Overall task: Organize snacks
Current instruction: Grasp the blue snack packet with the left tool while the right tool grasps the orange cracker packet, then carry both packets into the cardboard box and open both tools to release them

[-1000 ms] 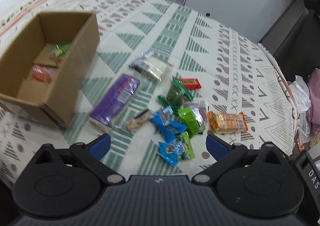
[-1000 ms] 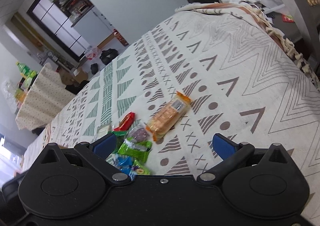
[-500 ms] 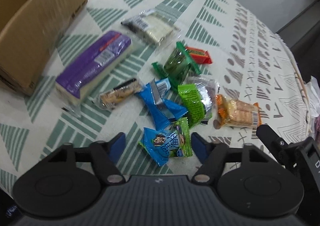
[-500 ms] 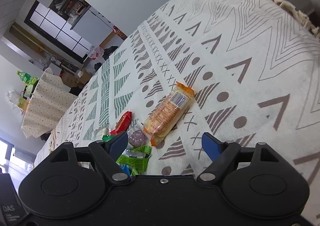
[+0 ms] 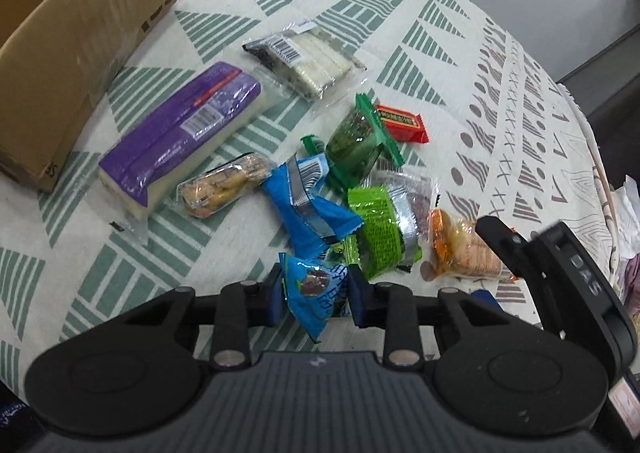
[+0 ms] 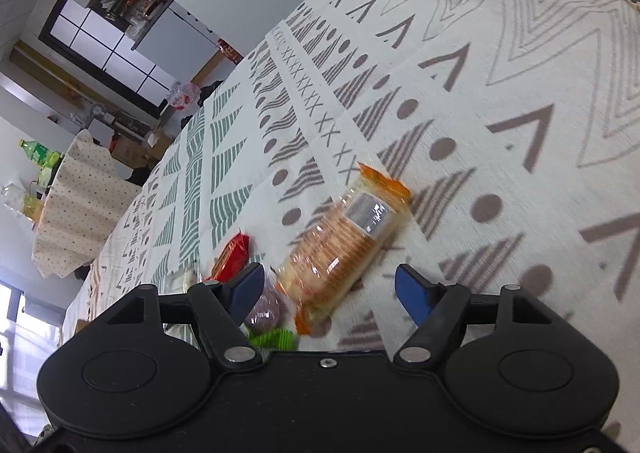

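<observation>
Several snack packets lie on the patterned tablecloth (image 5: 132,253). My left gripper (image 5: 316,295) is shut on a small blue snack packet (image 5: 312,289) at the near edge of the pile. A second blue packet (image 5: 304,205), a bright green packet (image 5: 380,237), a dark green packet (image 5: 352,145), a red bar (image 5: 400,121) and a purple pack (image 5: 180,133) lie ahead. My right gripper (image 6: 330,291) is open, its jaws on either side of the orange cracker pack (image 6: 344,241), which also shows in the left wrist view (image 5: 460,249).
An open cardboard box (image 5: 80,33) stands at the far left. A clear pack of white wafers (image 5: 308,61) and a clear biscuit pack (image 5: 224,185) lie near the purple pack. The right gripper's body (image 5: 560,277) sits at the pile's right edge.
My left gripper came down and closed on the small blue packet. My right gripper moved forward until its open jaws straddle the near end of the orange cracker pack.
</observation>
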{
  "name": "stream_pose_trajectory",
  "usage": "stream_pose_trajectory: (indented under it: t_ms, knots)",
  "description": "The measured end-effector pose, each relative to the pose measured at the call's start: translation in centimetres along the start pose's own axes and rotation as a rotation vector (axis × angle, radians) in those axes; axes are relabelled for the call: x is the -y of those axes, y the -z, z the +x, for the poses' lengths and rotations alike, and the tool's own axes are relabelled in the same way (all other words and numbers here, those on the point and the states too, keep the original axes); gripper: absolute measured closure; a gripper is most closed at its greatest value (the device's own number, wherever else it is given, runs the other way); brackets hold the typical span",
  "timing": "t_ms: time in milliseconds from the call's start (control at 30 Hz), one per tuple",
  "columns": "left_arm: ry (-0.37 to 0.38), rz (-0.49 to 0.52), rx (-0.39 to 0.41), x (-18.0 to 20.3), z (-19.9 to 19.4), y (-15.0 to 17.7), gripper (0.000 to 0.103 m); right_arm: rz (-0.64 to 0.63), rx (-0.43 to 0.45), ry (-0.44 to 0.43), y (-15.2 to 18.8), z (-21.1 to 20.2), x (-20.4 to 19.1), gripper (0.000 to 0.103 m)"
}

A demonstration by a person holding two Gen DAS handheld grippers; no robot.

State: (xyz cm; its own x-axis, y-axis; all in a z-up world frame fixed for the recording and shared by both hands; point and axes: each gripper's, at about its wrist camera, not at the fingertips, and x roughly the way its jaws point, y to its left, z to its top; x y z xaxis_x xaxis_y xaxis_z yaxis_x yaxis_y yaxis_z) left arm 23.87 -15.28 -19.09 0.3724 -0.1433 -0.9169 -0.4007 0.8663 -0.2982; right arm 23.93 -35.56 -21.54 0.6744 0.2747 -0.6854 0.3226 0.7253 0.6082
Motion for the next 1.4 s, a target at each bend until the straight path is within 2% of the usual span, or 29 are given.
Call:
stream_pose_trajectory:
  t_ms: [200, 233, 333, 533, 733, 1067, 1400]
  knots:
    - [0.007, 0.018, 0.004, 0.0, -0.4, -0.1, 0.072, -0.025, 0.022, 0.036, -0.3, 1.0, -0.8, 0.032]
    - [0.009, 0.021, 0.007, 0.0, -0.6, -0.1, 0.072, -0.038, 0.025, 0.051, -0.4, 1.3, -1.0, 0.036]
    - [0.016, 0.034, 0.022, 0.0, -1.2, -0.1, 0.072, -0.074, 0.039, 0.11, -0.3, 1.4, -1.2, 0.057]
    - [0.038, 0.092, 0.058, -0.1, -2.9, -0.1, 0.072, -0.051, 0.031, 0.102, 0.1, 0.2, -0.7, 0.07]
    - [0.06, 0.148, 0.094, -0.8, -5.1, -0.5, 0.072, -0.073, 0.023, 0.105, 1.3, -1.7, -1.4, 0.074]
    - [0.088, 0.199, 0.169, -3.8, -9.0, -2.9, 0.072, -0.11, 0.042, 0.079, 2.6, -5.4, -4.1, 0.075]
    - [0.133, 0.163, 0.241, -7.3, -12.6, -5.1, 0.072, -0.154, 0.09, 0.03, 3.3, -8.9, -7.8, 0.075]
